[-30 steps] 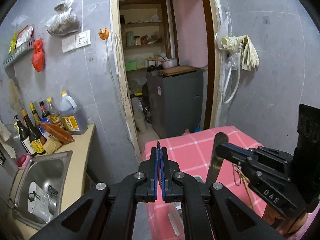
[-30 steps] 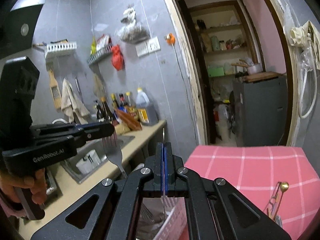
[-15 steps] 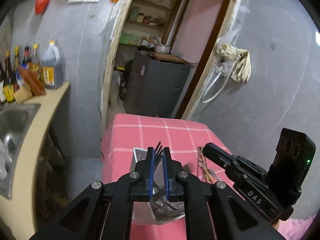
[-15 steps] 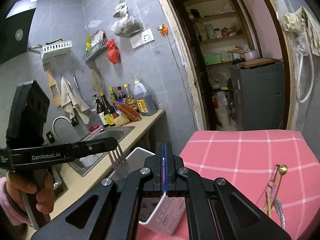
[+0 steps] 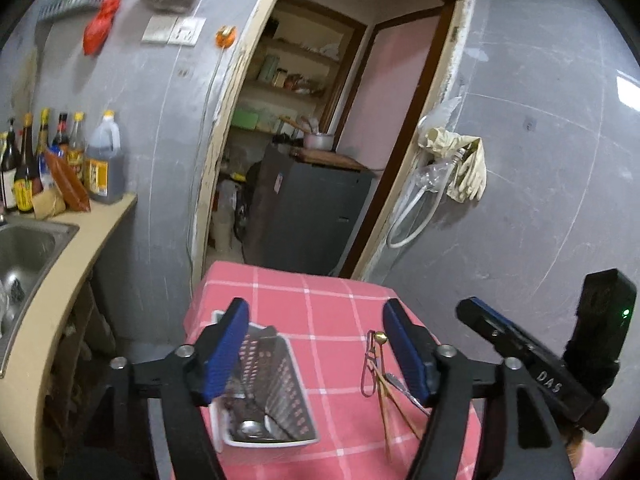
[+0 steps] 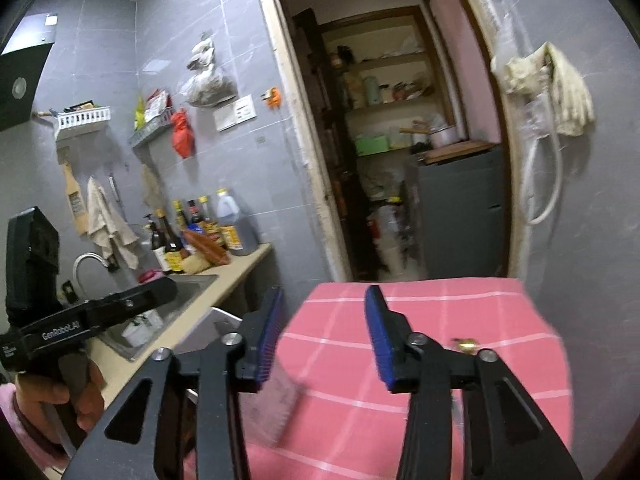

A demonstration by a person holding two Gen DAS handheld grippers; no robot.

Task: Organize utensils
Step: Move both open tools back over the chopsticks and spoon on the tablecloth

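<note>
Pink checked tabletop in a grey kitchen.
Both grippers' fingers are opening, empty: left gripper above the white utensil basket; loose utensils lie right of it; right gripper.

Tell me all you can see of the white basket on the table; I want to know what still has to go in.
The white basket is a rectangular plastic bin with perforated walls and a solid rim. It stands upright on the pink checked tablecloth near the table's left edge, beside the counter. Metal utensils, including what looks like a spoon, lie inside. The left gripper hovers above, jaws opening, with nothing between them. Loose utensils lie apart on the cloth to its right.
</note>
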